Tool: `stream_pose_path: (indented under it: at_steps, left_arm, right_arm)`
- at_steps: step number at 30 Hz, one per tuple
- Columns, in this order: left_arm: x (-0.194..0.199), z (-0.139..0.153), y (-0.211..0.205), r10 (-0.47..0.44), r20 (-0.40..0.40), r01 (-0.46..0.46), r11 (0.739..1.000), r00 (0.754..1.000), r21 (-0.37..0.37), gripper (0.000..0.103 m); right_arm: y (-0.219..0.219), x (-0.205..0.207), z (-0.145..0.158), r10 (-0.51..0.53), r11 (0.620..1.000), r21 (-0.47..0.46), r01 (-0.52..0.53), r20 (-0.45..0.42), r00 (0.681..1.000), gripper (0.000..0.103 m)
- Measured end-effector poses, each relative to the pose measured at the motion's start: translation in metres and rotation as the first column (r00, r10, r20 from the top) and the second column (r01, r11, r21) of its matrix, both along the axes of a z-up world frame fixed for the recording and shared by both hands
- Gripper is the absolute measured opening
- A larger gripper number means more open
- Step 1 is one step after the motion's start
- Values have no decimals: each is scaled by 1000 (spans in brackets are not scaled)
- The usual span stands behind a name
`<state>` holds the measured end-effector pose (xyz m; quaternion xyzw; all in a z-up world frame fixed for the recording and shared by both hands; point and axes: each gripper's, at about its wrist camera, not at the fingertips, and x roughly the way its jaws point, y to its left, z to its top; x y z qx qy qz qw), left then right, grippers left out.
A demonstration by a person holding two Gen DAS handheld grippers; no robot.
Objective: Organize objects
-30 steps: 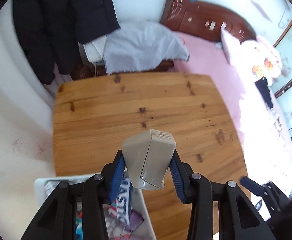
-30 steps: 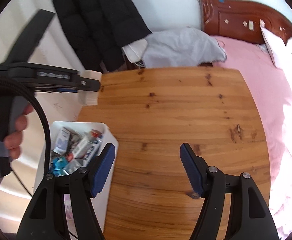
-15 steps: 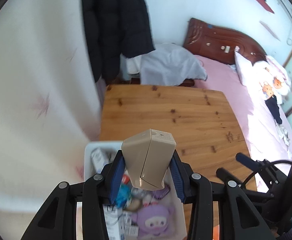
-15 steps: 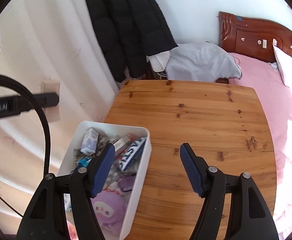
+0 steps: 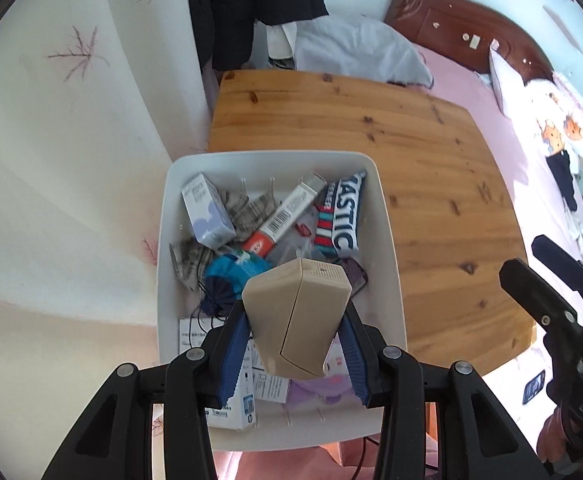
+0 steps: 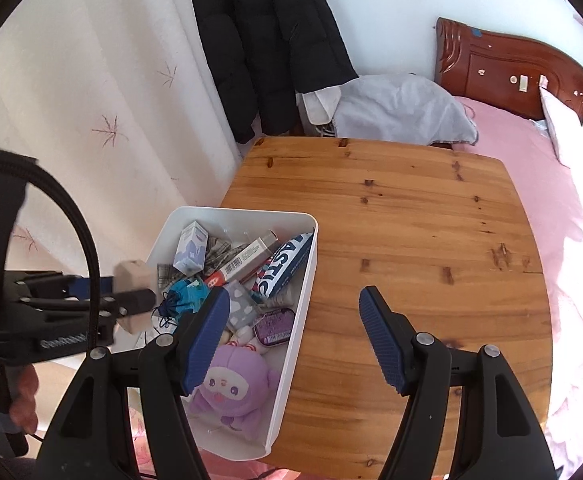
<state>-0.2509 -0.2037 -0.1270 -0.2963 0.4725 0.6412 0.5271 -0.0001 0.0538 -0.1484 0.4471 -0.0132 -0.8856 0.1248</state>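
Note:
My left gripper [image 5: 295, 354] is shut on a beige plastic box [image 5: 297, 320] and holds it above the white bin [image 5: 385, 216]. The bin sits at the left front corner of the wooden table [image 5: 431, 152] and overhangs its edge. It holds several items: a small white carton [image 5: 207, 212], a toothpaste box [image 5: 285, 220], a blue snack bag [image 5: 341, 220] and a purple plush [image 6: 231, 388]. In the right wrist view the left gripper [image 6: 131, 300] with the box [image 6: 131, 276] hangs over the bin's left rim [image 6: 163, 240]. My right gripper [image 6: 291, 340] is open and empty, above the bin's right wall.
A white curtain [image 6: 91, 120] hangs left of the table. A black coat [image 6: 267, 40] and grey cloth [image 6: 391, 108] lie behind it. A pink bed [image 6: 563, 200] with a dark wooden headboard [image 6: 503, 68] stands to the right.
My left gripper has carried the beige box back from over the table to above the bin. My right gripper has pulled back and left, so the bin shows more fully.

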Motion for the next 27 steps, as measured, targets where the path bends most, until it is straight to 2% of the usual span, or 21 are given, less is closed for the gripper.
stream_pose_path:
  at_steps: [5,9,10,17,27]
  left_arm:
    - [3,0,-5,-27,-10,27,1000,1000,3,46]
    - [3,6,-9,-60,-4,60,998,998,-1,70]
    - [4,9,-10,-57,-6,57,998,998,6,73]
    - [10,18,-15,-28,-46,29,999,999,20,73]
    - [48,37,-31,13,-94,-2,993,995,114,73]
  right_arm:
    - [-2,14,2,-34,999,10,35,-11,999,71]
    - [-1,26,5,-66,998,0,66,-20,998,71]
    - [-1,28,6,-74,997,0,74,-22,997,71]
    - [-1,41,13,-104,994,20,105,-36,994,71]
    - [24,42,35,-100,994,28,103,-76,992,73]
